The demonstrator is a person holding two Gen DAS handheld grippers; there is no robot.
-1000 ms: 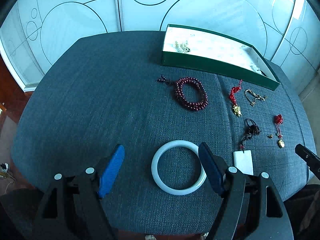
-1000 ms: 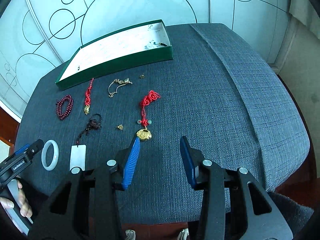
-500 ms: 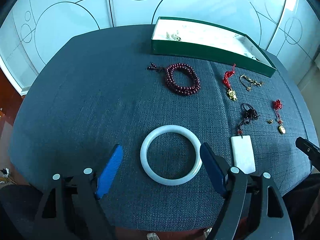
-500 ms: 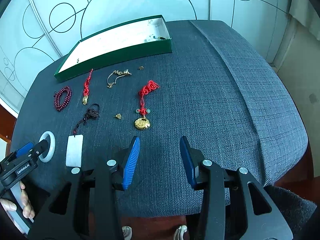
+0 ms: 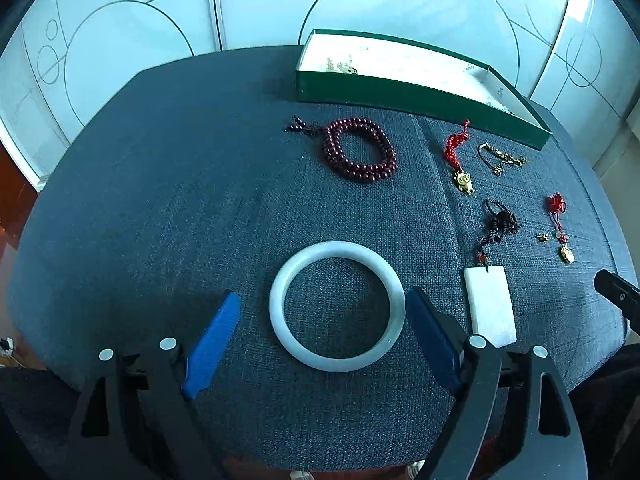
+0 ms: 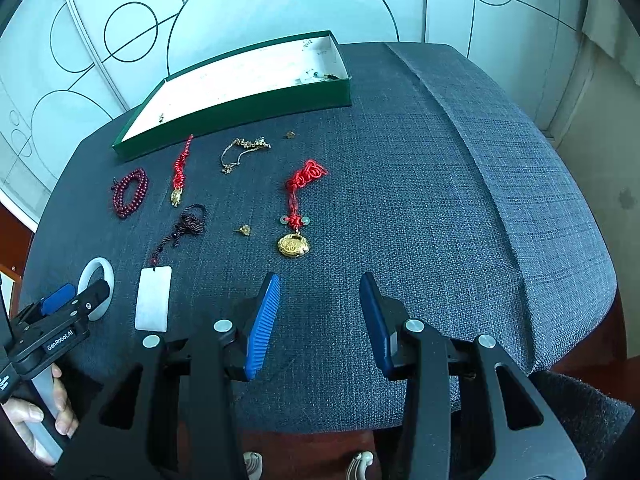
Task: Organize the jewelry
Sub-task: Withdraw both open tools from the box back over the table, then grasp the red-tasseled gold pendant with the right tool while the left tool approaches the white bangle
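A white jade bangle [image 5: 336,306] lies flat on the dark blue cloth, between the fingers of my open left gripper [image 5: 322,312], which touch nothing. A white rectangular pendant [image 5: 489,304] on a dark cord lies just right of it. Farther back lie a dark red bead bracelet [image 5: 359,155], a red-cord gold charm [image 5: 459,160] and a gold chain [image 5: 500,158]. The green box [image 5: 400,94] with a white lining stands at the back. My right gripper [image 6: 318,296] is open and empty, just short of a gold lock pendant on red cord [image 6: 296,216].
A small gold earring [image 6: 245,230] lies left of the lock pendant, another small gold piece [image 6: 290,134] near the box. The cloth-covered table [image 6: 460,200] drops off at the near and right edges. White patterned wall panels [image 5: 120,40] stand behind.
My left gripper has drawn back and risen a little, so the bangle sits farther ahead between its fingers. My right gripper has also pulled back slightly from the lock pendant. Both stay open.
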